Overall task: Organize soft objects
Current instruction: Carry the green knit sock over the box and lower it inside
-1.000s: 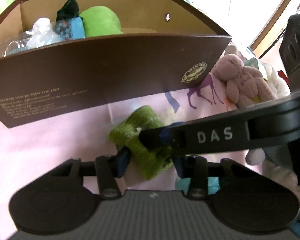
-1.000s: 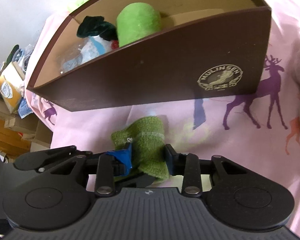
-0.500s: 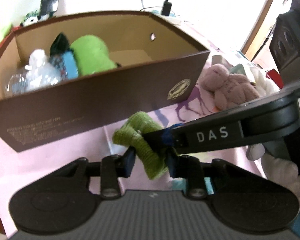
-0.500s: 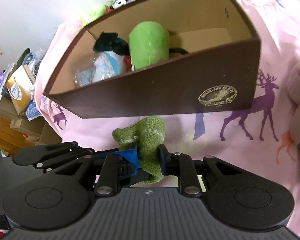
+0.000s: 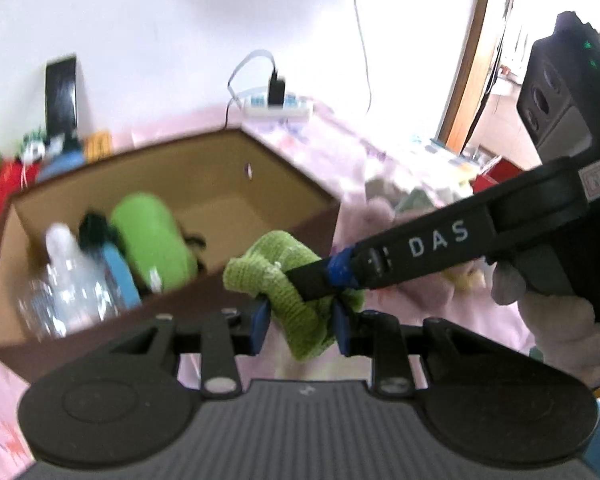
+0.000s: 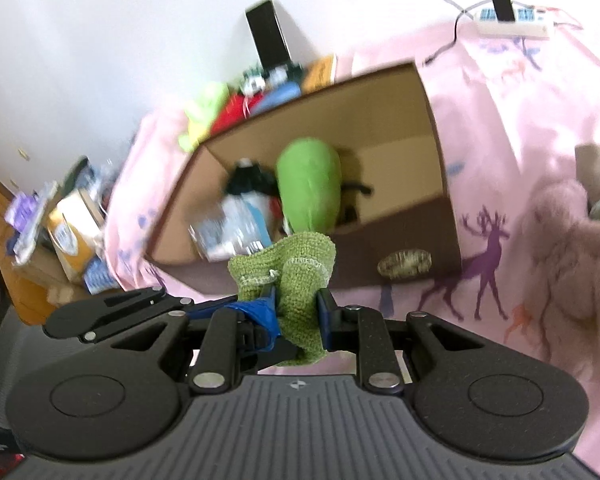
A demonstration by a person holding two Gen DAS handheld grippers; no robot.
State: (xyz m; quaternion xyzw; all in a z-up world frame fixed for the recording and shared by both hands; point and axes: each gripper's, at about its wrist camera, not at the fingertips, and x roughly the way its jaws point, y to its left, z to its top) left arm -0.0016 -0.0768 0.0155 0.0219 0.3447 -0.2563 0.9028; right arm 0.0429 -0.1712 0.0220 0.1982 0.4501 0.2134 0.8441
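Both grippers held the same green knitted sock [image 5: 288, 280] up in the air, just in front of the brown cardboard box [image 5: 260, 292]. The left gripper [image 5: 300, 326] had its two blue-tipped fingers pressed close on the lower part of the sock, one on each side. The right gripper [image 6: 298, 314] pinched it too — its fingers were squeezed narrow around the sock's middle, and the sock's open end stuck up above them. In the left wrist view, the right gripper's long black finger reached in from the right and touched the sock.

The box was open at the top. Inside it lay a fat green plush toy [image 6: 310, 184], a dark soft thing [image 6: 246, 178] and some crinkly clear plastic [image 5: 66, 280] — all bunched at one end.

The box stood on a pink cloth with purple deer [image 6: 484, 248]. A fuzzy pink plush [image 6: 572, 248] lay on the cloth, off to the right. A white power strip [image 6: 512, 26] sat far back near the wall.
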